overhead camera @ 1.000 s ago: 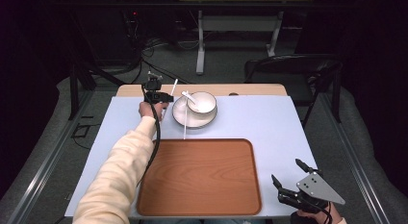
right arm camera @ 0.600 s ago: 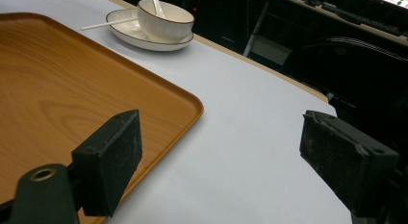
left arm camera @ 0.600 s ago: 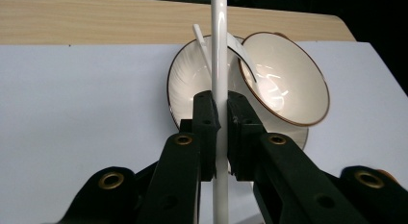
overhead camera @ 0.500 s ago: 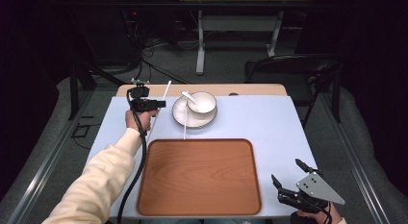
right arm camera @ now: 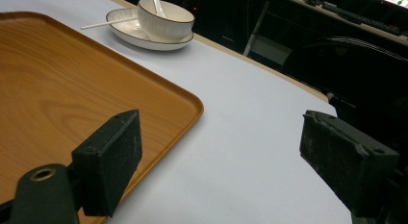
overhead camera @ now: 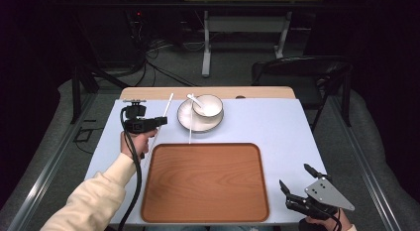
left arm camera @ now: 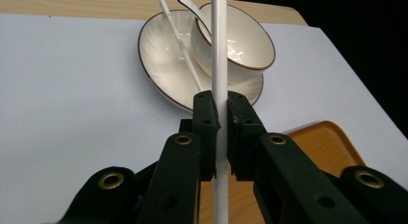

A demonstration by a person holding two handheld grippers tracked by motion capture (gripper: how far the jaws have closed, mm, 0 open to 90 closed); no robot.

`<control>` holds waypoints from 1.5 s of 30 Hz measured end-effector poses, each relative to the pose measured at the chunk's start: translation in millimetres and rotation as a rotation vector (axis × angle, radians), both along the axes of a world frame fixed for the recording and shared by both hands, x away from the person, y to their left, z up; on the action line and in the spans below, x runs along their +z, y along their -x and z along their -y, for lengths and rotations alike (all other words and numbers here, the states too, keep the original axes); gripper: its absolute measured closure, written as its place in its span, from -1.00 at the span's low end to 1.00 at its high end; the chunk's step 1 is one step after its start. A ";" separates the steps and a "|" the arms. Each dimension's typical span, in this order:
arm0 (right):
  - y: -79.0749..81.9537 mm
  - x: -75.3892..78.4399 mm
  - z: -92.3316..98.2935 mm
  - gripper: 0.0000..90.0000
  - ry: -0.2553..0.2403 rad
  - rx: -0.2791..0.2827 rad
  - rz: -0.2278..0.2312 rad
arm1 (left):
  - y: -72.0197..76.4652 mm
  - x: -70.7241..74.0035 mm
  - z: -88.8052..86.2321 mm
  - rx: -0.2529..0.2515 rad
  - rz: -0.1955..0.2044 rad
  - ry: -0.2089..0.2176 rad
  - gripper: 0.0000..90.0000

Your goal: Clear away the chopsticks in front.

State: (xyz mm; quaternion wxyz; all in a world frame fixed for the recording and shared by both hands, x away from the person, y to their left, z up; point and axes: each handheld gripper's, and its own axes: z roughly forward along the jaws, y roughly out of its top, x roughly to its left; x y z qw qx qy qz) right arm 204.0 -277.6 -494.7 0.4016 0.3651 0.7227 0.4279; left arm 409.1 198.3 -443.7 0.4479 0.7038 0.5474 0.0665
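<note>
Pale blue table covering [overhead camera: 257, 127] fills the workspace, dark room behind. At the left, the left gripper [overhead camera: 159, 120] pinches a white chopstick [overhead camera: 166, 108] near its middle, lifted clear of the table beside the tray, probably so it can be carried without dragging. A second chopstick [overhead camera: 190, 132] leans on the saucer [overhead camera: 185, 119] under the bowl [overhead camera: 208, 105] and spoon [overhead camera: 194, 99]. Nearer the person, the wooden tray [overhead camera: 205, 181] lies bare, seemingly the destination. The right gripper [overhead camera: 297, 184] rests spread, holding nothing, at the table's corner.

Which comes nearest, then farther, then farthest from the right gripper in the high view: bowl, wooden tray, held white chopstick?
From the right gripper:
1. Wooden tray, just beside it.
2. Bowl, far table edge.
3. Held white chopstick, far left, in the left gripper.
</note>
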 end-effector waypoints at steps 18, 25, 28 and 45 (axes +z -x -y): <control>0.3 0.1 0.1 -0.68 -0.002 -0.003 0.001 | 54.3 -40.4 1.7 0.025 -0.047 0.022 0.86; 0.1 0.1 0.0 -0.68 0.001 -0.001 0.000 | 75.1 -64.2 -7.0 0.089 -0.092 0.023 0.86; 0.3 0.1 0.0 -0.68 -0.002 -0.002 0.001 | 79.5 -72.9 -9.1 0.107 -0.117 0.019 0.86; 0.0 0.1 0.1 -0.68 0.000 0.000 -0.001 | 82.8 -98.7 -5.5 0.146 -0.204 -0.090 0.86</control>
